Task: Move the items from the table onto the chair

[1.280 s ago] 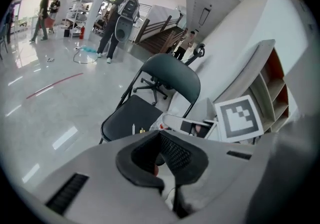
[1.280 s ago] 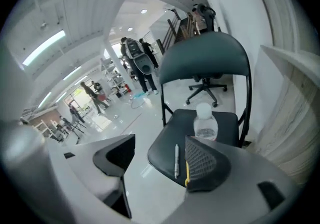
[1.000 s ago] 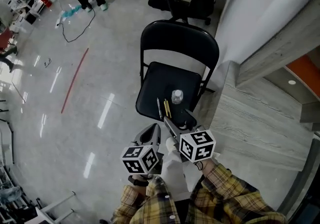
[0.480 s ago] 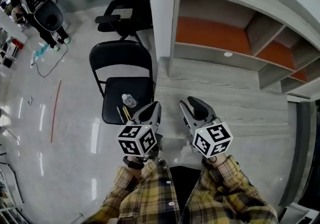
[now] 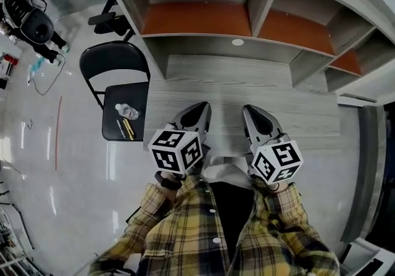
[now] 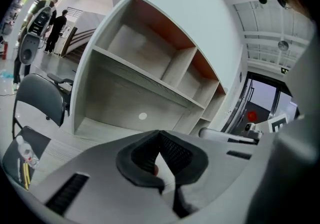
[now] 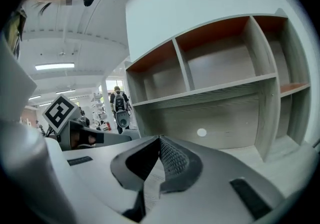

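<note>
The black folding chair (image 5: 137, 92) stands left of the table, and on its seat lie a clear water bottle (image 5: 126, 110) and a few pens (image 5: 125, 128). I hold both grippers side by side over the near edge of the grey wooden table (image 5: 247, 86), whose top is bare. My left gripper (image 5: 202, 108) is shut with nothing in it, its jaws (image 6: 160, 134) meeting at the tips. My right gripper (image 5: 249, 111) is also shut and empty (image 7: 160, 139). In the left gripper view the chair (image 6: 42, 102), the bottle (image 6: 27, 153) and the pens (image 6: 23, 175) show at the far left.
A shelf unit with orange-backed compartments (image 5: 197, 18) rises at the table's far side. A black office chair (image 5: 108, 18) stands behind the folding chair. People stand far off at the upper left (image 5: 31, 21). A cable lies on the glossy floor (image 5: 43, 77).
My view has swung from the chair round to the table. Both grippers have moved from over the chair seat to over the table edge. The right jaws have come together.
</note>
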Demonstrator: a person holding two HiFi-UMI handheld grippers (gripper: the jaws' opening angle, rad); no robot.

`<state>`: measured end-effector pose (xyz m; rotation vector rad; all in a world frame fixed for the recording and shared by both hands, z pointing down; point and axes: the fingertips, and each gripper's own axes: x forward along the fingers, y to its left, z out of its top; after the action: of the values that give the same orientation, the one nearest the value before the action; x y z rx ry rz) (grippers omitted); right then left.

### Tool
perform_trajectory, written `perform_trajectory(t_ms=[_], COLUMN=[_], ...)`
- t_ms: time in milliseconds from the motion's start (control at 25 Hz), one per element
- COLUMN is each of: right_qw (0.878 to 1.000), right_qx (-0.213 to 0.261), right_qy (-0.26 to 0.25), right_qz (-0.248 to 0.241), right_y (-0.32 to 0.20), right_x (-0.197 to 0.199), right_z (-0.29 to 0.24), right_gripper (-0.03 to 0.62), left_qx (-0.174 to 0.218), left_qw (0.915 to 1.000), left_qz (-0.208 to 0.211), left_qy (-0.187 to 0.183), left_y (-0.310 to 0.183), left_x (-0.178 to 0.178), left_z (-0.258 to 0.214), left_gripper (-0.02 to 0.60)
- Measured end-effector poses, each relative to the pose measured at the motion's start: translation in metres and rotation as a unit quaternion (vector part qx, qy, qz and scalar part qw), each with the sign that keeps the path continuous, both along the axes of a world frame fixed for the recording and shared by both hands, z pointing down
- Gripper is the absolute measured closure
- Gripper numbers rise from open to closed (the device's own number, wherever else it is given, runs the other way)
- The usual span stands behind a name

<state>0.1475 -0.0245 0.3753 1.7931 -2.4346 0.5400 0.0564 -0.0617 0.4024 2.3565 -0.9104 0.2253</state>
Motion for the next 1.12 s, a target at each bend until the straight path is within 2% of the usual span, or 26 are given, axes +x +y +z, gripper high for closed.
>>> perform_trajectory(t_ms=[160,560,880,1120], right_qw=[1.000,1.000,1.000,0.999], right_qx=[-0.005,-0.016,-0.028,-0.041], right_qy=[-0.014,-0.017,-0.015,-0.017], right_qz=[0.002,-0.003,0.003,0.002], right_y=[0.009,0.005,0.002,0.005], right_x=[0.023,0.026,0.022,0.021], right_z=[0.002,0.002,0.006,0.015], right_gripper=[0.576,0.577,0.577,0.577], left_qx=[-0.003,0.002,0.011,0.000], left_qw=[0.9998,0.9989,0.9953,0.9916], left_qz=[0.018,0.032,0.057,0.070], left_qy=[-0.009,-0.035,-0.077,-0.109], left_y=[0.009,-0.003,-0.019,-0.020], left_x=[0.030,0.038,0.027,0.015], left_z=[0.001,-0.005,-0.001,0.017], left_gripper=[0.577,0.577,0.577,0.577])
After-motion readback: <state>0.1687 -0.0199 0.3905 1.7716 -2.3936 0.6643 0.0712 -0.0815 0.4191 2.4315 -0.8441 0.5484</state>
